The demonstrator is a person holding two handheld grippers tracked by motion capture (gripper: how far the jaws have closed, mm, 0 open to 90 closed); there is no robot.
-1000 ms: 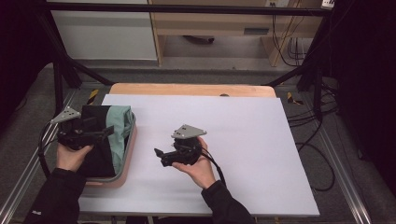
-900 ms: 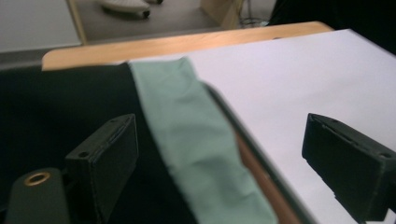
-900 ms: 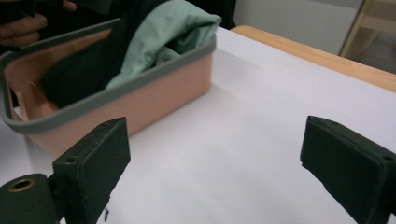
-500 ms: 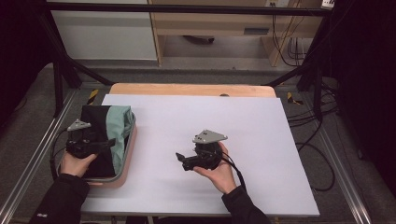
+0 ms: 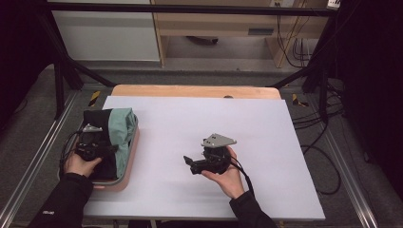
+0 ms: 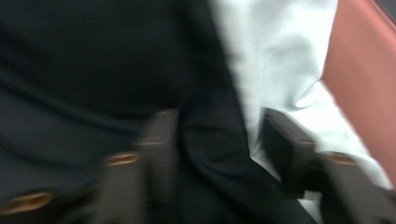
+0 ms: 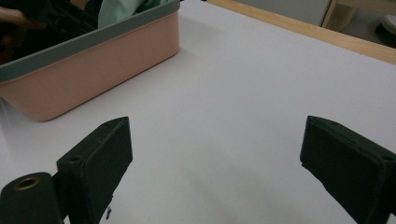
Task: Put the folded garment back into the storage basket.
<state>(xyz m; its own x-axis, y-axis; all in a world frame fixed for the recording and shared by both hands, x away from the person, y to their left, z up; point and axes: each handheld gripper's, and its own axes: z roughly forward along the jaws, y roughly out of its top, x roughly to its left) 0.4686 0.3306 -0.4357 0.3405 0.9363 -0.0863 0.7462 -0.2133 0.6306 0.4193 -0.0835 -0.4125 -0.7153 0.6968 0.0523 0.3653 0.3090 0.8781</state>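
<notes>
left gripper [image 6: 215, 140] jaws just closing, pinching black cloth [image 6: 93, 70] in pink plastic tub [image 7: 93, 70] to lift | right gripper [image 7: 215, 163] apart, idle over white table [image 5: 190, 118]

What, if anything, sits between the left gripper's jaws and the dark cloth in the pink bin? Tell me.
Nothing visible. The left gripper has just been closing, its jaws astride a fold of the dark cloth beside the mint cloth in the pink bin.

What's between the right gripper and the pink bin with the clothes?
Nothing: bare white table sheet runs from the right gripper, jaws wide apart, to the pink bin in the right gripper view. The high view shows the same empty stretch.
</notes>
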